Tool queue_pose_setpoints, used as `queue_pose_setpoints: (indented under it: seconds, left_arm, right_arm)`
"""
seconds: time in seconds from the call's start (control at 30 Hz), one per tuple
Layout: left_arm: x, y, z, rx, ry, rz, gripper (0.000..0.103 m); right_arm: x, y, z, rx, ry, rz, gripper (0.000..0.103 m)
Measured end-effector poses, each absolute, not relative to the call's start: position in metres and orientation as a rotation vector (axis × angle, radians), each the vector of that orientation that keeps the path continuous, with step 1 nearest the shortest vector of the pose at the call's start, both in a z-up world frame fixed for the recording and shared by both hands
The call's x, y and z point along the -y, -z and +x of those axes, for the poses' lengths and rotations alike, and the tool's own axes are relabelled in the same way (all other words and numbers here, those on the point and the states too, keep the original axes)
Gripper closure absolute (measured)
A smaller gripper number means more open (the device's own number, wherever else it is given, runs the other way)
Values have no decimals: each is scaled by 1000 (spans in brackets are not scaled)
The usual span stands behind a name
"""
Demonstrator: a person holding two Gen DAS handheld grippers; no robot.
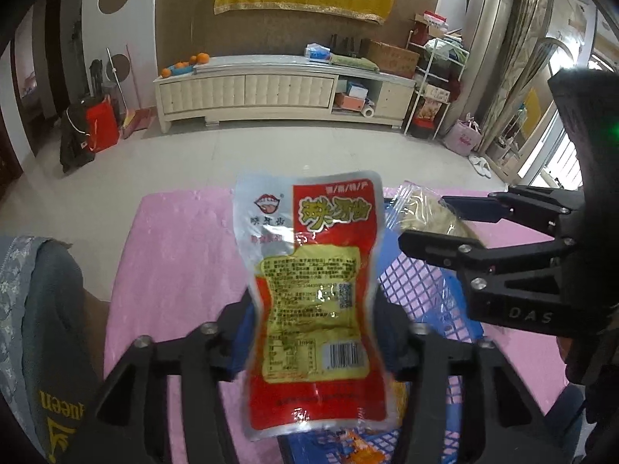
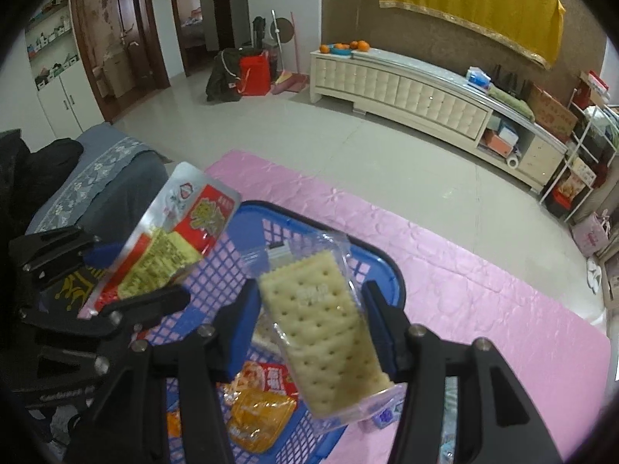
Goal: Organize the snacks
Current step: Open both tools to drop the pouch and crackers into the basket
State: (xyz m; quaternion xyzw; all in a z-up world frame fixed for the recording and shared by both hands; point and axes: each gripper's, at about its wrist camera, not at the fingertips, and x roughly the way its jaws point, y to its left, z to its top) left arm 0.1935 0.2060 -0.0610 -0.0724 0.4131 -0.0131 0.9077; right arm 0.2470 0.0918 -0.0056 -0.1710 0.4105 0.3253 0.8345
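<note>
— Holding anything in the left tongs [image 1: 313, 305]?

— A flat foil packet [image 1: 309, 270], silver at the edges, red and yellow on the face. It stands upright between my two fingers, and its sides are nipped into a waist there. Its lower end is blurred, so I cannot tell whether the pads press on it or only flank it.

— And the right tongs [image 2: 309, 301]?

— Those I have clamped on the crackers [image 2: 325, 332]: a long pale slab, dotted with small holes and scalloped at the end, in a clear crinkly wrapper. The blue pads bear on both long sides.

— Where is all this?

— Both packs hang in the air over the basket [image 2: 387, 266], a blue plastic one with a lattice wall and a smooth, rounded rim. It sits on a quilted pink cloth [image 2: 483, 290]. A glossy orange pouch [image 2: 259, 413] lies inside the basket, under the crackers. My two tongs are close, side by side.
</note>
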Motion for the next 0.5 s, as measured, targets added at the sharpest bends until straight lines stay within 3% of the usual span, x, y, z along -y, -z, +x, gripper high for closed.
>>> queue_pose_setpoints:
  seconds: [0.03, 0.07, 0.13, 0.27, 0.5]
  left_arm:
    - [-206, 61, 195, -854, 18, -150, 41]
    - [-206, 61, 196, -857, 12, -149, 41]
    - [-206, 59, 195, -852, 7, -157, 37]
    - [-204, 54, 189, -837, -15, -140, 31]
    - [-187, 38, 168, -839, -15, -116, 31]
  right_arm:
    - [-94, 7, 247, -870, -689, -368, 35]
    - [-94, 7, 246, -860, -688, -377, 21]
    - [-91, 4, 244, -812, -646, -394, 11]
    - [-79, -3, 240, -789, -629, -369, 2]
    - [-53, -20, 217, -789, -590, -326, 1]
